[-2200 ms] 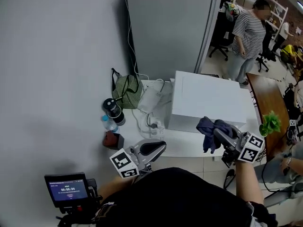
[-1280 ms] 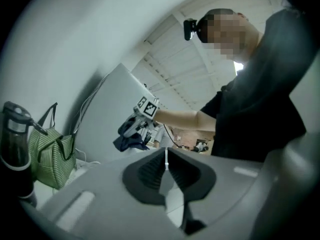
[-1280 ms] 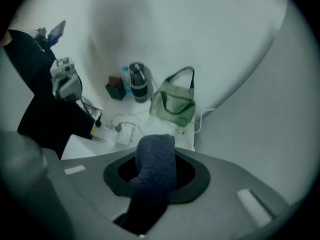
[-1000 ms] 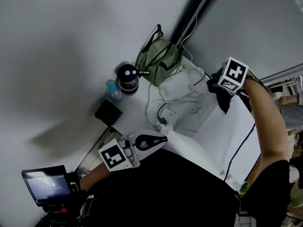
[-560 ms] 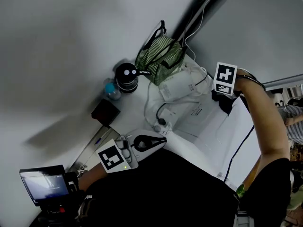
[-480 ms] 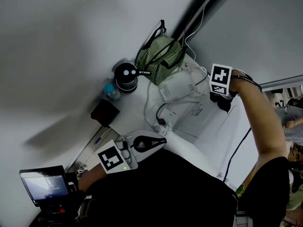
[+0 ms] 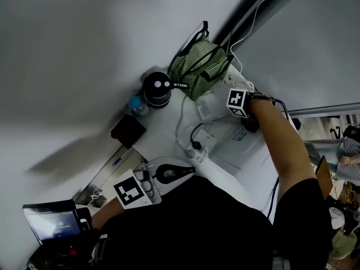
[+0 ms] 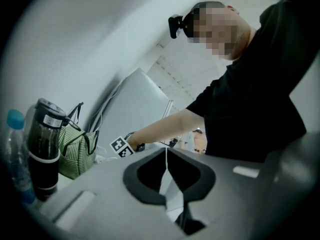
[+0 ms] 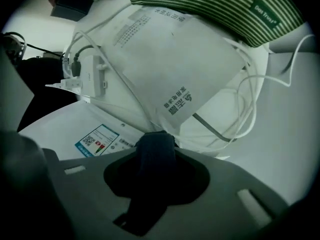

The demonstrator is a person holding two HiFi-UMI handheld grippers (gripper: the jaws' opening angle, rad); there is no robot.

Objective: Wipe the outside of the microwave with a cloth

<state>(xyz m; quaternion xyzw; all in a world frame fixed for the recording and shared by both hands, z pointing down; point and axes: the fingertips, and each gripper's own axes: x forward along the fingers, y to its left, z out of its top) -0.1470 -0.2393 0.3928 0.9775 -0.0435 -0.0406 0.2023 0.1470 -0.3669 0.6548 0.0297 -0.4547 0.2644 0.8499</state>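
Right gripper view: dark blue cloth [image 9: 150,184] pinched between the jaws of the right gripper [image 9: 155,146], bunched end poking just past the fingertips. Directly ahead and to that gripper's left, white microwave [image 9: 55,126], printed label [image 9: 97,140] on the facing side. Cloth end right at that side, contact not clear. Beyond the fingertips, white printed pouch [image 9: 175,59] looped with pale cables [image 9: 247,104]. White power strip [image 9: 92,79] further left, green striped bag [image 9: 215,4] farthest ahead.

Head view: right arm stretched well forward, gripper low beside the microwave, near the bag. Left gripper [image 8: 166,166] held back close to the body, jaws pressed together with nothing between them. Ahead of it and to its left, black tumbler [image 7: 157,89] with a blue-capped bottle [image 7: 136,104] just beside, dark box [image 7: 128,131] nearer. Small lit screen [image 7: 53,224] behind the left gripper, by the body.
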